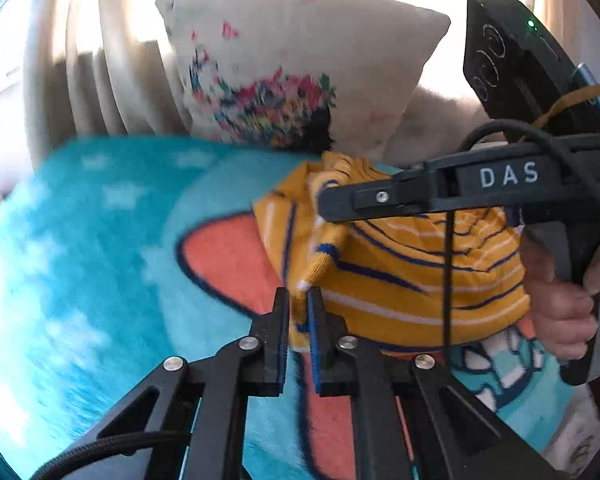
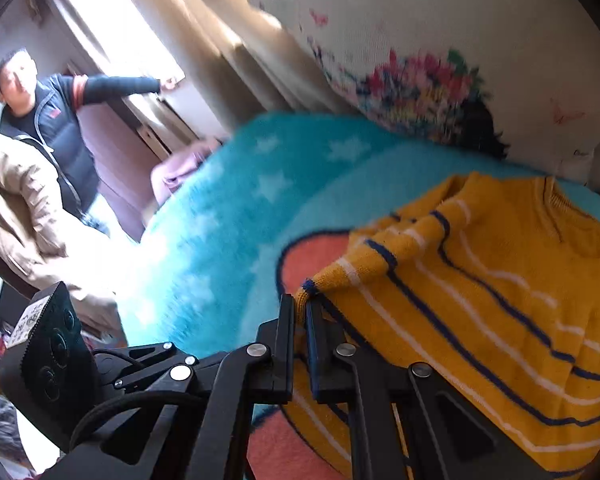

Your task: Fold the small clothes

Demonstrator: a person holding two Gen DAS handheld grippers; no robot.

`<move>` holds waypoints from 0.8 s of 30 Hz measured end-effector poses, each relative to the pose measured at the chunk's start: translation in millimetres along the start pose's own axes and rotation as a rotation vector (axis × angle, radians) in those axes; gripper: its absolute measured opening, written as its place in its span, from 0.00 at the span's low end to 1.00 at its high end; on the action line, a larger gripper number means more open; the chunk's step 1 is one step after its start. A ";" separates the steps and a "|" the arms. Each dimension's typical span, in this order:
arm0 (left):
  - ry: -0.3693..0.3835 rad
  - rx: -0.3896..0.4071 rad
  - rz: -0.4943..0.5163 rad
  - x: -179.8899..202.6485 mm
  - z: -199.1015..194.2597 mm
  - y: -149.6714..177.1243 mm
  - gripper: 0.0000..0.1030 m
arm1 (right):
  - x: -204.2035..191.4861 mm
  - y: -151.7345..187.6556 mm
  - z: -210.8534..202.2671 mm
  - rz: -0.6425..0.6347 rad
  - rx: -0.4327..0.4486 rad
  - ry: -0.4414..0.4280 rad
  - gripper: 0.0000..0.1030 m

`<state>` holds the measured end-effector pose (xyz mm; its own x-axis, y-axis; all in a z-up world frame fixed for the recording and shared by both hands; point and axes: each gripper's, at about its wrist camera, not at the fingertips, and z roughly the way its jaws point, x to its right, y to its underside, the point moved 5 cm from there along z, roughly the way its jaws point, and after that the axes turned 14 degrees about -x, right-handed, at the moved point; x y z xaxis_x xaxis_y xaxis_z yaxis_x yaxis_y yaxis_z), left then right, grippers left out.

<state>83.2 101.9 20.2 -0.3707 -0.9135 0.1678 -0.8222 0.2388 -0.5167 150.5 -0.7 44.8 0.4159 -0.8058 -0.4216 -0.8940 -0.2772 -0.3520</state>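
Observation:
A small yellow sweater (image 1: 412,280) with blue and white stripes lies on a turquoise blanket (image 1: 100,260). It also shows in the right wrist view (image 2: 500,300). My left gripper (image 1: 299,294) is shut on the sweater's left edge, near a sleeve cuff. My right gripper (image 2: 301,304) is shut on a sleeve cuff (image 2: 312,286) and lifts the sleeve over the sweater's body. The right gripper also appears in the left wrist view (image 1: 324,200), above the sweater.
A white cushion (image 1: 300,68) with a colourful print leans at the back of the blanket. Beige curtains (image 1: 80,80) hang behind. A man (image 2: 44,120) in a dark jacket stands at the left, beside a tan coat (image 2: 16,208).

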 end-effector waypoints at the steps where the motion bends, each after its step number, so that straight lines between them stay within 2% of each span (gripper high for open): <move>1: -0.010 -0.011 0.005 -0.7 1.7 -0.6 0.09 | 0.8 -0.8 -0.2 -0.002 0.006 -0.010 0.09; 5: -0.043 -0.105 -0.069 -15.6 21.2 11.2 0.11 | 15.0 -4.3 -1.9 0.070 0.039 -0.029 0.22; 8: 0.030 -0.145 -0.145 -27.9 26.3 24.5 0.11 | 28.2 -4.9 -9.5 0.103 0.073 0.016 0.22; 11: 0.110 -0.123 -0.212 -37.7 18.9 28.5 0.20 | 40.3 -8.8 -3.5 0.120 0.066 0.068 0.22; 14: 0.137 -0.095 -0.248 -40.3 10.7 29.9 0.30 | 52.6 -19.4 15.8 0.147 0.042 0.103 0.22; 17: 0.149 -0.073 -0.266 -39.1 6.0 32.0 0.34 | 68.3 -26.6 42.2 0.212 -0.017 0.072 0.29; 21: 0.147 -0.049 -0.305 -38.0 1.3 32.7 0.42 | 73.2 -32.4 44.9 0.229 0.006 0.042 0.37; 24: 0.130 -0.035 -0.334 -41.2 -2.5 35.4 0.43 | 69.8 -31.6 38.9 0.213 0.010 0.055 0.37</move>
<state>68.3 148.7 -2.9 -0.1288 -0.8940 0.4291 -0.9207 -0.0530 -0.3867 214.3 -27.8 -6.0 0.2073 -0.8730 -0.4414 -0.9590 -0.0922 -0.2681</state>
